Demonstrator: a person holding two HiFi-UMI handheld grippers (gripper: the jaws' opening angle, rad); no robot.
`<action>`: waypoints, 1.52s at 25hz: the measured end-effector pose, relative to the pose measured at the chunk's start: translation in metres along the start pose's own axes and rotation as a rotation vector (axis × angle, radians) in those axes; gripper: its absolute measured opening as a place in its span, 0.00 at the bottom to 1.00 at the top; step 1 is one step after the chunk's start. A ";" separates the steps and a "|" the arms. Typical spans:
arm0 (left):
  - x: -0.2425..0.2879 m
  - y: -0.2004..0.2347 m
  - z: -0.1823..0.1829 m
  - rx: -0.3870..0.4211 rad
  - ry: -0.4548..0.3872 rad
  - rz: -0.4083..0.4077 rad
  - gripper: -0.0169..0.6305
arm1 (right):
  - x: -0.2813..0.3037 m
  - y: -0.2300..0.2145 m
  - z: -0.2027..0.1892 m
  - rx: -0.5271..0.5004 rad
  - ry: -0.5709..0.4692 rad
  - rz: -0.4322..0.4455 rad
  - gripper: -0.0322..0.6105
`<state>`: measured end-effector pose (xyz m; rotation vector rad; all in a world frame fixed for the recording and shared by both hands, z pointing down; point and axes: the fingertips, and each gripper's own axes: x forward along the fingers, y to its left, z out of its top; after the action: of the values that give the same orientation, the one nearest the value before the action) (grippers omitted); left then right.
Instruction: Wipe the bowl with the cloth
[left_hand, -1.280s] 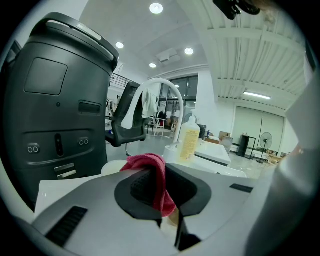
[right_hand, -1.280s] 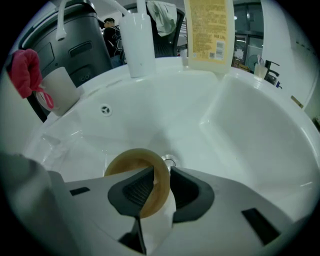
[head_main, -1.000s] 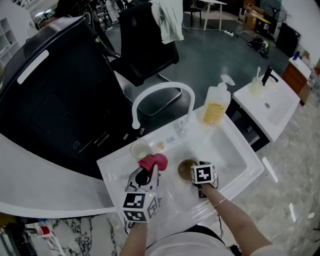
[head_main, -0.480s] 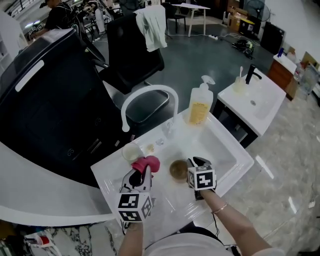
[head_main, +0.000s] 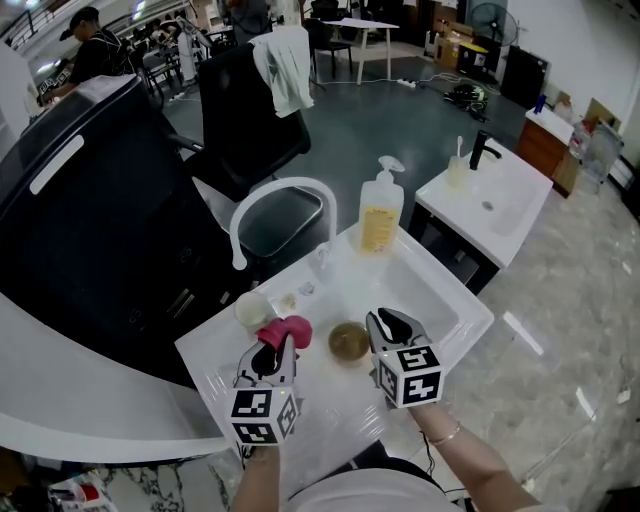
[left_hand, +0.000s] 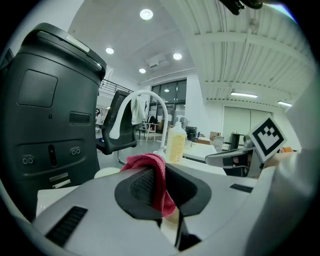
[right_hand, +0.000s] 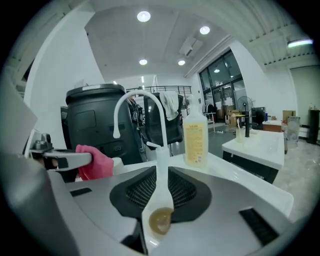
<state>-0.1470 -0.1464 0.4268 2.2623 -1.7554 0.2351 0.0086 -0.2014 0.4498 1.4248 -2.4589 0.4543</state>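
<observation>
The left gripper (head_main: 274, 350) is clenching the pink cloth (head_main: 285, 329), which is bunching over its jaw tips at the lower centre of the head view. The right gripper (right_hand: 163, 169) is grasping nothing. Its jaws have just been closing and are standing a narrow slit apart, with only the faucet (right_hand: 159, 130) and the bowl far below showing through the gap. The bowl (head_main: 348, 342) is sitting in the white sink (head_main: 445, 300), just right of the cloth and just left of the right gripper's jaws. As far as I can tell, neither is touching it.

I'm thinking the bowl is going to need steadying first, with a pinch on the rim or a brace against its side, since a light bowl will likely skate across a smooth basin. Then the wad should be going down into the hollow and sweeping round, with the cloth leading so the hard jaw tips aren't scraping.

The bowl is standing upright with its mouth facing up. Being round, it is showing no long axis. The cloth is trailing along the left jaws' line, toward the upper right.
</observation>
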 end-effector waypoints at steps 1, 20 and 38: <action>-0.001 -0.001 0.000 0.002 -0.001 -0.002 0.10 | -0.007 0.002 0.005 0.001 -0.021 0.005 0.17; -0.027 -0.024 0.004 0.081 -0.024 -0.042 0.10 | -0.090 0.020 0.021 -0.012 -0.183 0.009 0.06; -0.049 -0.025 0.008 0.064 -0.051 -0.070 0.10 | -0.110 0.042 0.023 -0.016 -0.187 0.025 0.06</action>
<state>-0.1356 -0.0976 0.4020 2.3904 -1.7129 0.2249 0.0239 -0.1037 0.3813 1.4933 -2.6214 0.3182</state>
